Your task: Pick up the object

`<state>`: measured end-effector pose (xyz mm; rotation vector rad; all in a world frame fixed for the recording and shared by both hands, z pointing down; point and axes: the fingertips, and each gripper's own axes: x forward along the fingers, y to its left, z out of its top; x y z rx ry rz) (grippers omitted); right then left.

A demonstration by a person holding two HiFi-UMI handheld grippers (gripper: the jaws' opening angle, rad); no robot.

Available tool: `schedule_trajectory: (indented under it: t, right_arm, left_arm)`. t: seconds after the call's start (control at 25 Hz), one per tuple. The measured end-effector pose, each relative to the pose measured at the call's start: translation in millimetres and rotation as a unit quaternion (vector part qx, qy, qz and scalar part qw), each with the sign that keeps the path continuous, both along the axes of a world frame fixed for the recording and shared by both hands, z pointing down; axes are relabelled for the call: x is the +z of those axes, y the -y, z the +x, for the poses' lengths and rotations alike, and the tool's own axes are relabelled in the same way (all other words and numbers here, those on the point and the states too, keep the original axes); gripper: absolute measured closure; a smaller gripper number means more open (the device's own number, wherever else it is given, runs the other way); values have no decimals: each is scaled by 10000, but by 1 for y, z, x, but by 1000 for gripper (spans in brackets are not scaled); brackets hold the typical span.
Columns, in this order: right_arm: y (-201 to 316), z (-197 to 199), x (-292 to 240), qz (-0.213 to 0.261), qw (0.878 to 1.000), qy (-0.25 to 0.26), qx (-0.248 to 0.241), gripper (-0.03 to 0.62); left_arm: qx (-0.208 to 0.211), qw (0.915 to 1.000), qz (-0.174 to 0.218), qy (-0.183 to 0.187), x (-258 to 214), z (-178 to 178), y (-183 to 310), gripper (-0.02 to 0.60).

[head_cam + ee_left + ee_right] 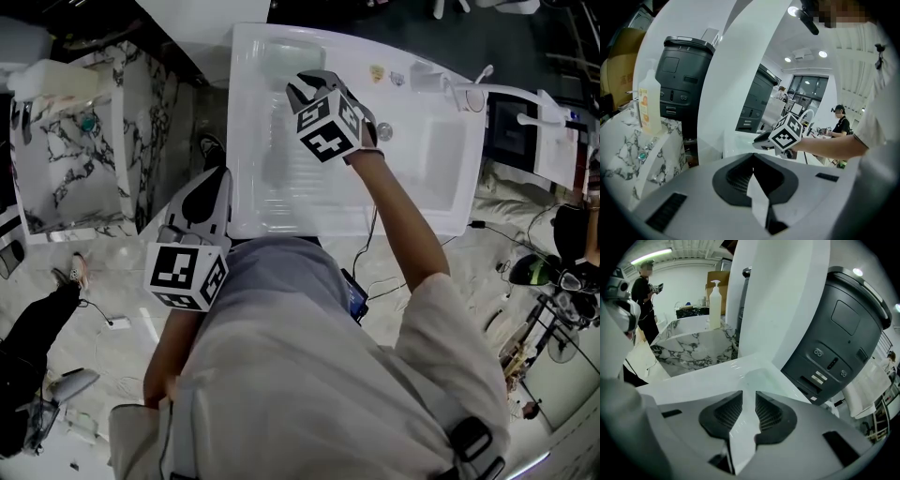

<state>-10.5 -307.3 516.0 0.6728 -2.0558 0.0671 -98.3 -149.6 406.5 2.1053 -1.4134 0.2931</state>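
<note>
Right gripper view: right gripper point(749, 392) has its 2 jaws apart with nothing between them, over a white sink point(689, 378). Left gripper point(753, 156) is closed and empty.

The torso point(309, 375) hides part of the sink's point(441, 159) near edge. A pale thing point(286, 58) at its far end lies partly behind the right gripper point(302, 86); what it is cannot be told. The bottle's point(649, 105) label is too blurred to read.

White sink point(433, 164), black-veined white marble counter point(66, 178)
</note>
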Motion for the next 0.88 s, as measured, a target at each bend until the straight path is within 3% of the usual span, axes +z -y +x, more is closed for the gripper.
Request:
schedule_trajectory:
  t: [0.88]
  right_arm:
    - [21, -8, 44, 108, 9926, -996, -685, 473]
  left_arm:
    - [-132, 9997, -194, -49, 12, -19, 6, 575]
